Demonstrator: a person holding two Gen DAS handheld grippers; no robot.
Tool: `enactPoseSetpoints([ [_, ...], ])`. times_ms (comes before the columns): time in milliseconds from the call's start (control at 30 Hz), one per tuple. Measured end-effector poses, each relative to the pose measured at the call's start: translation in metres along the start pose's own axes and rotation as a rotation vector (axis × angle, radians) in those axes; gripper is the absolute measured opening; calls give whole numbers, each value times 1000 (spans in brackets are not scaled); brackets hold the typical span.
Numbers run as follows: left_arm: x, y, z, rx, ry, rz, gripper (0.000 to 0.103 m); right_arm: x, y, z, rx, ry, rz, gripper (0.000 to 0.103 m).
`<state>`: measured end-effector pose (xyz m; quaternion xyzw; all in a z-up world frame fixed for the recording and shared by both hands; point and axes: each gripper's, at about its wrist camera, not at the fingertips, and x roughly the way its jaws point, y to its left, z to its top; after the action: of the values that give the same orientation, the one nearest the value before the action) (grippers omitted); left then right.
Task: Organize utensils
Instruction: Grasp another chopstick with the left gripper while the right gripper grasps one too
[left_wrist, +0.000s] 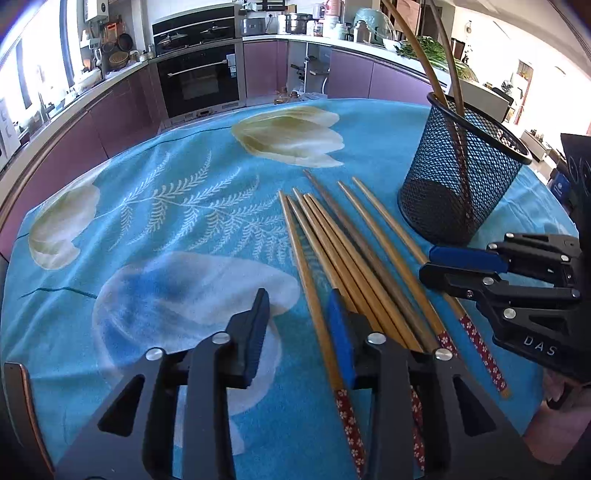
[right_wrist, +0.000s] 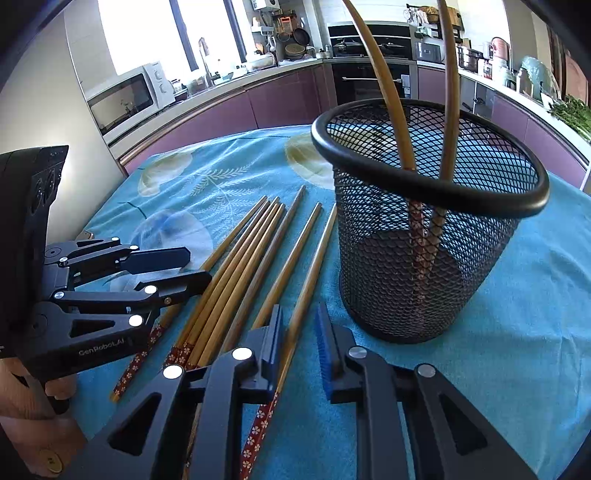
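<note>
Several wooden chopsticks (left_wrist: 351, 254) with red flowered ends lie side by side on the blue tablecloth; they also show in the right wrist view (right_wrist: 255, 254). A black mesh cup (left_wrist: 461, 177) stands to their right and holds two chopsticks (right_wrist: 417, 122); it is also in the right wrist view (right_wrist: 428, 236). My left gripper (left_wrist: 299, 325) is open, low over the leftmost chopstick's handle end. My right gripper (right_wrist: 299, 328) is open around the rightmost chopstick (right_wrist: 310, 280), near the cup's base. Each gripper shows in the other's view, the right one (left_wrist: 432, 262) and the left one (right_wrist: 195, 266).
The table (left_wrist: 147, 206) has a blue flowered cloth. Behind it runs a purple kitchen counter with an oven (left_wrist: 199, 77), a microwave (right_wrist: 125, 99) and pots. A chair back (left_wrist: 18, 406) stands at the table's near left edge.
</note>
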<state>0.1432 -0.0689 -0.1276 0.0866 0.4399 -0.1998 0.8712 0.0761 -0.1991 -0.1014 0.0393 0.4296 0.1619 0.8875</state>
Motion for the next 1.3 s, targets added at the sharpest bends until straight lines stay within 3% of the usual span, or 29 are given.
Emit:
enactPoseSetpoints([
  [200,1,2,-3,-66,-11,-34,10,-3,-4,-2,37,-5,21,7],
  [300,-1,5,-4,-105,-18,-45,8,-8,-7,-4,47,-12,24,6],
  [500,-17,5,-9,-103,-47,-73,8,-24,-5,-2,12,-47,79,6],
  [633,-18,0,-15,-71,-27,-107,8,-24,2,-2,-37,-20,117,6],
  [933,-10,0,-20,-25,16,-110,9,-10,9,-5,-79,60,78,8],
  [1133,-4,2,-15,0,26,-144,15,-3,12,-2,-90,57,63,8],
  [1300,0,-2,-8,17,30,-120,12,-2,9,0,-79,47,67,6],
])
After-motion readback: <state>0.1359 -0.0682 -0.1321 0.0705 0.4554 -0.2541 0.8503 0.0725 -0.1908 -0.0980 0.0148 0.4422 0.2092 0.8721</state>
